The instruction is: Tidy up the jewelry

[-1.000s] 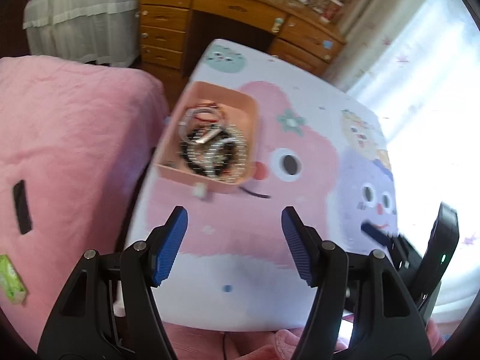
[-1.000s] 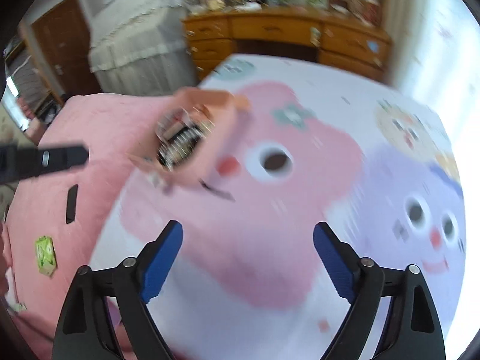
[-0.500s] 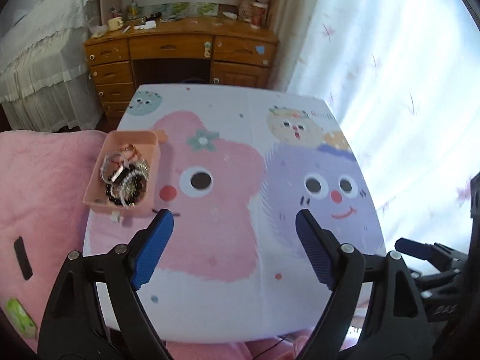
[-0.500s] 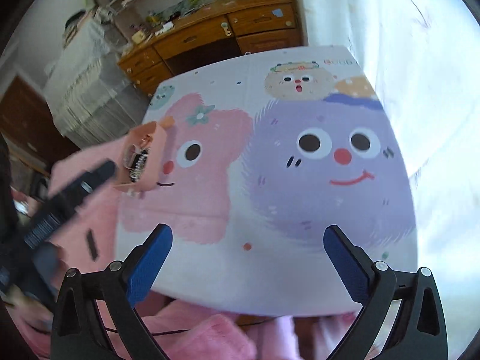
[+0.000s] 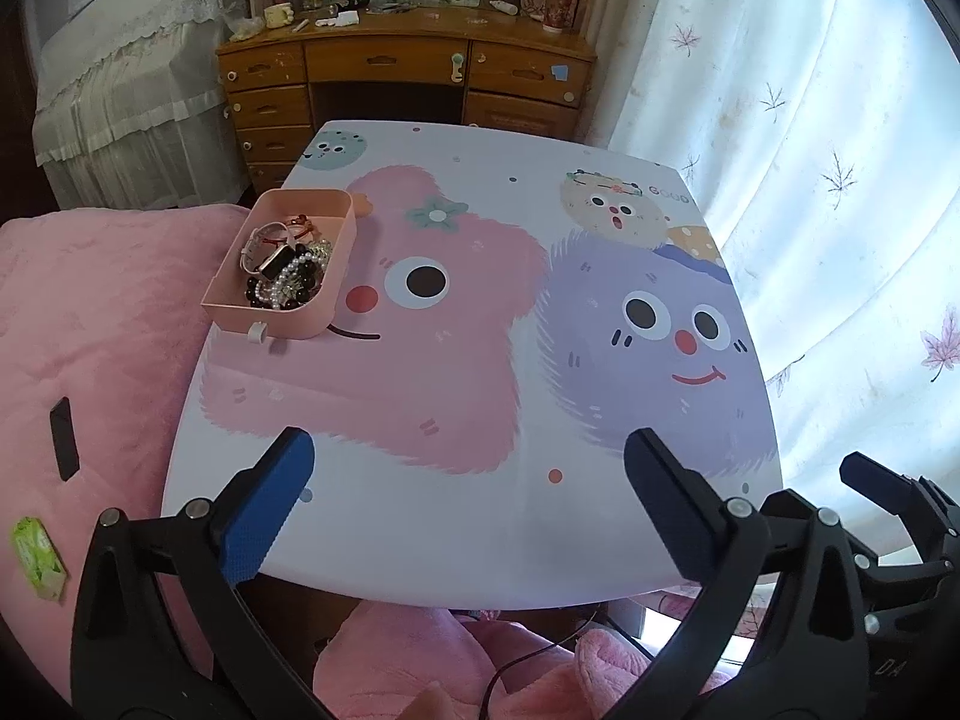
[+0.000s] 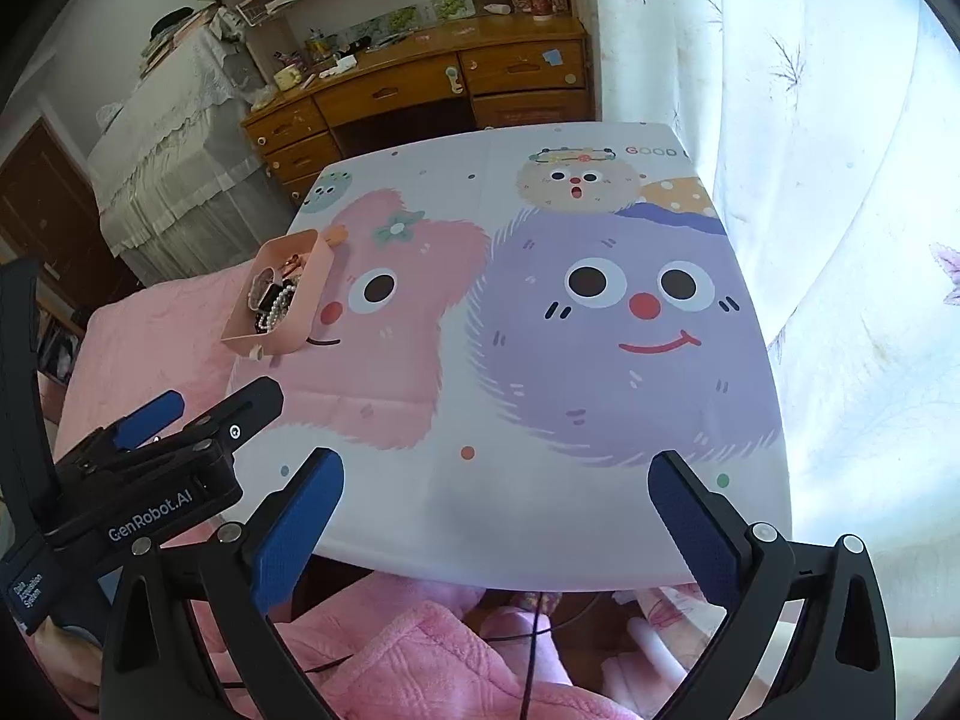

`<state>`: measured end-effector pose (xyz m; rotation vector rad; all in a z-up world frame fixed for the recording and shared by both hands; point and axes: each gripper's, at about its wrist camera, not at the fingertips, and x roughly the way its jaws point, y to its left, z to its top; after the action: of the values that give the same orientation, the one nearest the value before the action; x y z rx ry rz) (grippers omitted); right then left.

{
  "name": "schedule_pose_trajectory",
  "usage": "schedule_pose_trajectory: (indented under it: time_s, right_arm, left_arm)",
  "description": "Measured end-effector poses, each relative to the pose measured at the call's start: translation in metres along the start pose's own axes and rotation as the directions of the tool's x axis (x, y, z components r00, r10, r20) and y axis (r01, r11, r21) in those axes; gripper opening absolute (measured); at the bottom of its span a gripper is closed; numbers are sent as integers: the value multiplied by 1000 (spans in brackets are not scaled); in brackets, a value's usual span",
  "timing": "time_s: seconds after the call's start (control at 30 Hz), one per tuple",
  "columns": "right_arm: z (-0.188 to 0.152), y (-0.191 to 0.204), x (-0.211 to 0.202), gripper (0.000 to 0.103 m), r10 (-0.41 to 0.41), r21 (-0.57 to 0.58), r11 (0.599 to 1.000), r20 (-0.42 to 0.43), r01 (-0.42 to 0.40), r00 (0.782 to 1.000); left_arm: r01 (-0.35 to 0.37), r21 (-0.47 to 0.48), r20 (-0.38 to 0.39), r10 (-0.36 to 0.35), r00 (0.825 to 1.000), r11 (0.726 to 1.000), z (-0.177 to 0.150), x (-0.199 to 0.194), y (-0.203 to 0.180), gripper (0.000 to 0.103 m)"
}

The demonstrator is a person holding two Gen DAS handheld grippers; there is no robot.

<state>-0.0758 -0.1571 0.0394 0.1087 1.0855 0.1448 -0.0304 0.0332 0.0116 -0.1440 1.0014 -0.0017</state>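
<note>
A pink tray (image 5: 327, 306) stands at the left edge of the cartoon-print table (image 5: 456, 516). It holds a heap of jewelry (image 5: 282, 276): a watch, pearl and dark bead bracelets, a red cord. The tray also shows in the right wrist view (image 6: 312, 300) with the jewelry (image 6: 273, 297). My left gripper (image 5: 468, 510) is open and empty, held back over the table's near edge. My right gripper (image 6: 495, 519) is open and empty, also over the near edge, right of the left gripper (image 6: 198, 411).
A pink bed cover (image 5: 90, 330) lies left of the table with a green packet (image 5: 37, 558) and a dark slot (image 5: 63, 438). A wooden desk (image 5: 408, 78) stands beyond the table. A white curtain (image 5: 810, 180) hangs at the right. Pink fabric (image 6: 432, 660) lies below.
Both grippers have pulled back and up from the tray to the table's near edge. The tray with jewelry now sits farther away. Both stay open.
</note>
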Motion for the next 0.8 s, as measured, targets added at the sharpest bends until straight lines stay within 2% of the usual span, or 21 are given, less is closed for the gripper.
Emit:
schedule_pose_trajectory:
  time_s: [0.1,0.23,0.33,0.6,0.8]
  right_arm:
    - [-4,3,-9,103,5,-15,1000,50,-5,999]
    - [-6,6,-2,103,12,-29,1000,40,-11,999]
    - [-6,3,-6,103,-24,-20,999,90,26,996]
    - [-11,-2,7,103,-13,-14,1000,32,14,999]
    - [-11,-4,12,103,-1,-2,1000,23,1,1000]
  left_arm:
    - [-9,14,13,9,1000,1000,-3,-7,-3,103]
    - [-38,29,12,38,999,999,-7,-11,-7,103]
    - [-48,40,11,47,999,998,-9,-13,-9,103]
    - [-84,54,-28,86,996,995,-15,-7,-9,103]
    - [-93,72,-33,96,995,993,-17,-5,-10,103]
